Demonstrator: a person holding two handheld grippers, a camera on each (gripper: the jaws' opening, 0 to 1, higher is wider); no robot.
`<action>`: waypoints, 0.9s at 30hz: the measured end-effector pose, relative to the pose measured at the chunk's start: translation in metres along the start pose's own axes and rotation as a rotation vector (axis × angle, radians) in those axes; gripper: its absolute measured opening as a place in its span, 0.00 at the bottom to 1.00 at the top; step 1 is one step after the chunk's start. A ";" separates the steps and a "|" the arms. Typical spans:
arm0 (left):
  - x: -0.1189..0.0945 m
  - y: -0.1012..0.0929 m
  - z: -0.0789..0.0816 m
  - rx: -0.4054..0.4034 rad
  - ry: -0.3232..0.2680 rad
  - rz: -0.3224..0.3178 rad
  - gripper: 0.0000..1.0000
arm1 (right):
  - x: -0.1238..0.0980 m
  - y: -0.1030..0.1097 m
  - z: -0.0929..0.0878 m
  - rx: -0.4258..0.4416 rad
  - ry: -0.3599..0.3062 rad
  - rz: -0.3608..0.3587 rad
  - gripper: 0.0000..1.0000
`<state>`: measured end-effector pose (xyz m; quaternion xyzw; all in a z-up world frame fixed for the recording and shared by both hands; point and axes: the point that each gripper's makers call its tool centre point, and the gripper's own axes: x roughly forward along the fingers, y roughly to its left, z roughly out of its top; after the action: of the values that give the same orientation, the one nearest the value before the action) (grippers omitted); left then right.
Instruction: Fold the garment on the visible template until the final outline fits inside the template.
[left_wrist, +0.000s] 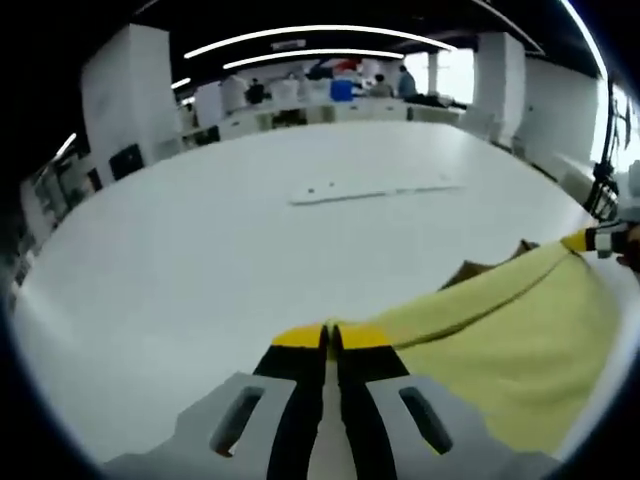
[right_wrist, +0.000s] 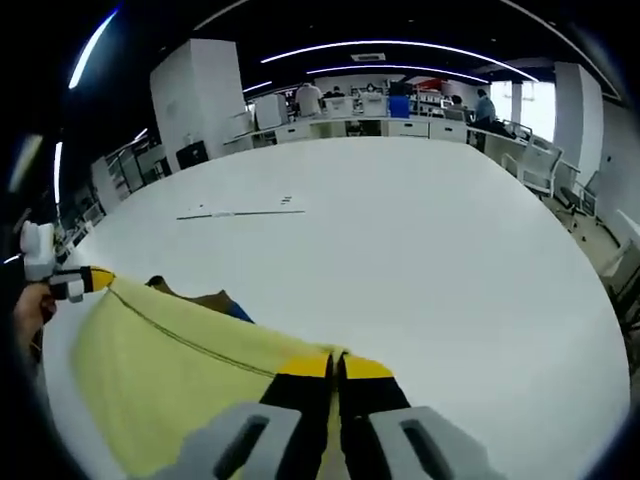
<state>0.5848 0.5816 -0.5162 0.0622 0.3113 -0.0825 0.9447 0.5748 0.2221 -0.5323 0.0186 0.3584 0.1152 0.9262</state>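
In the left gripper view, the left claw (left_wrist: 331, 338) has its yellow-tipped jaws pressed together on the edge of a yellow garment (left_wrist: 500, 350). The cloth runs from the jaws away to the right, where the right claw (left_wrist: 592, 240) pinches another point on the same edge. Between the two grips that edge is pulled fairly straight, and the rest of the fabric hangs and spreads below it over the white tabletop (left_wrist: 250, 260). A brown piece (left_wrist: 485, 267) shows just beyond the stretched edge; whether it is a template or part of the clothing cannot be told.

In the right gripper view, the right claw (right_wrist: 336, 364) is likewise closed on the yellow garment (right_wrist: 170, 385), which extends left to the left claw (right_wrist: 85, 281), held by a hand (right_wrist: 30, 310). A stitched seam runs along the fabric between the two grips. Past the far edge, brown and a bit of blue material (right_wrist: 215, 302) peek out.

A long thin strip (right_wrist: 240, 212) lies far off on the tabletop. People and desks stand in the distant background.
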 end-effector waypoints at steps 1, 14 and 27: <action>0.000 -0.001 -0.002 0.017 0.013 -0.014 0.01 | 0.000 0.000 0.000 0.017 0.002 0.004 0.00; -0.019 -0.001 -0.003 0.187 -0.047 -0.158 0.33 | -0.016 0.007 -0.002 -0.140 0.020 0.040 0.28; 0.000 -0.011 -0.008 0.303 -0.036 -0.156 0.39 | -0.002 -0.002 -0.004 -0.232 0.000 -0.013 0.27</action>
<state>0.5780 0.5721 -0.5239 0.1783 0.2821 -0.2026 0.9206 0.5711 0.2194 -0.5335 -0.0911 0.3430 0.1500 0.9228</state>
